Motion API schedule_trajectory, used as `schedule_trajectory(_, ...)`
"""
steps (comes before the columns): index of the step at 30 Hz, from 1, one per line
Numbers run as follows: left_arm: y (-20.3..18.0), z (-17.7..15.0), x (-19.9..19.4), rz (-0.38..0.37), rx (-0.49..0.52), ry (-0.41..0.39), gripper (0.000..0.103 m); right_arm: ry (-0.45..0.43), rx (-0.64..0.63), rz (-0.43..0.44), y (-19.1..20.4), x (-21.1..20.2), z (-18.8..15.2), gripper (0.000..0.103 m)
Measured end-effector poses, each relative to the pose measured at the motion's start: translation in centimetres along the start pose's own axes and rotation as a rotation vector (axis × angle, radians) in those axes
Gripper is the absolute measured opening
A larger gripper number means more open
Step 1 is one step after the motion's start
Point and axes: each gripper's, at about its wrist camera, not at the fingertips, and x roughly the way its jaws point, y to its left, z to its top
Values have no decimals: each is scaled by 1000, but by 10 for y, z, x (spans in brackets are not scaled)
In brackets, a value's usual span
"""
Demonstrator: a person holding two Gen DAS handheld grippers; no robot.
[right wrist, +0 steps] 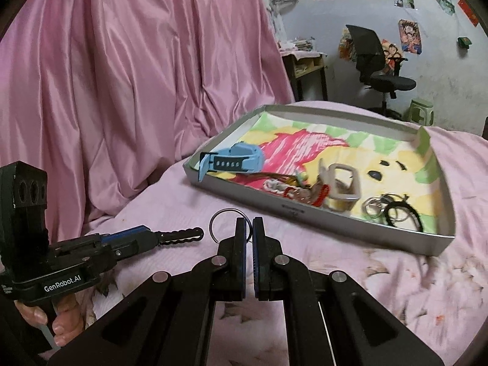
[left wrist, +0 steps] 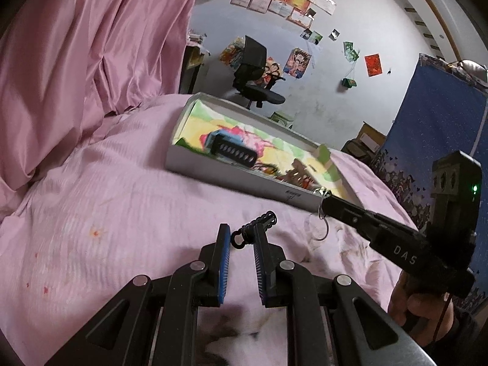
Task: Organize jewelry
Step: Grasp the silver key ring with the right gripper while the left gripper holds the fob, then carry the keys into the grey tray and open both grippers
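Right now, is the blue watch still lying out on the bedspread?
No: in the right wrist view the blue watch lies inside the grey tray, at its far left corner.

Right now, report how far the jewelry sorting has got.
Done: blue watch, bracelets and key rings lie in the tray. In hand: right gripper pinches a metal ring; left gripper holds a black beaded piece. Left: putting both in.
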Motion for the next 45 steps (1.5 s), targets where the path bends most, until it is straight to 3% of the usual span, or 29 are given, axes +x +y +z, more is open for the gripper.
schedule_trajectory(13, -42, 49, 20, -24, 4, -109, 15, -93, 12, -64, -42, -23, 40, 4)
schedule_trajectory(22, -52, 62, 72, 55, -11, -42, 15, -68, 66, -130, -82, 1, 58, 4)
schedule_trajectory(35, -58, 59, 106, 144, 12, 91, 15, 57, 111, -171, -100, 35, 30, 4)
schedule_trajectory(45, -61, 59, 107, 161, 32, 99, 15, 96, 126, -187, -101, 40, 23, 4)
